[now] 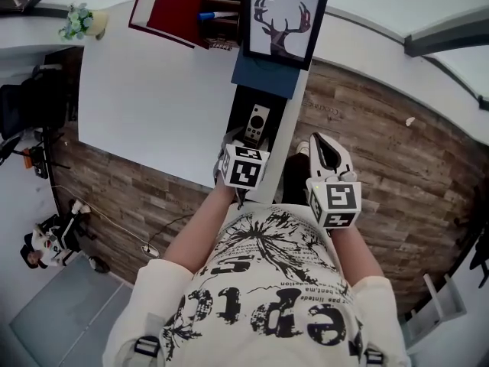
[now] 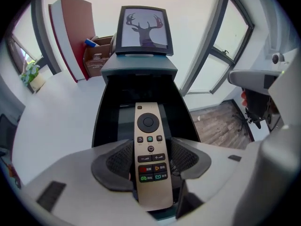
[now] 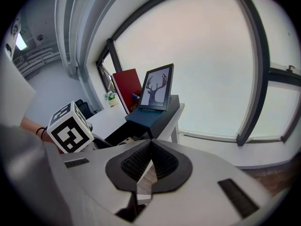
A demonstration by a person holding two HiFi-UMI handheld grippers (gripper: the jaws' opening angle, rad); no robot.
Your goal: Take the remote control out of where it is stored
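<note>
The left gripper (image 2: 151, 160), jaws spread, straddles the remote control (image 2: 149, 126) in its dark compartment (image 2: 112, 121) for grasping; the right gripper (image 3: 149, 166) is closed and empty.

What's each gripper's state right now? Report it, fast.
Left gripper: open, with the remote control lying between its jaws, not clamped.
Right gripper: shut, holding nothing.
</note>
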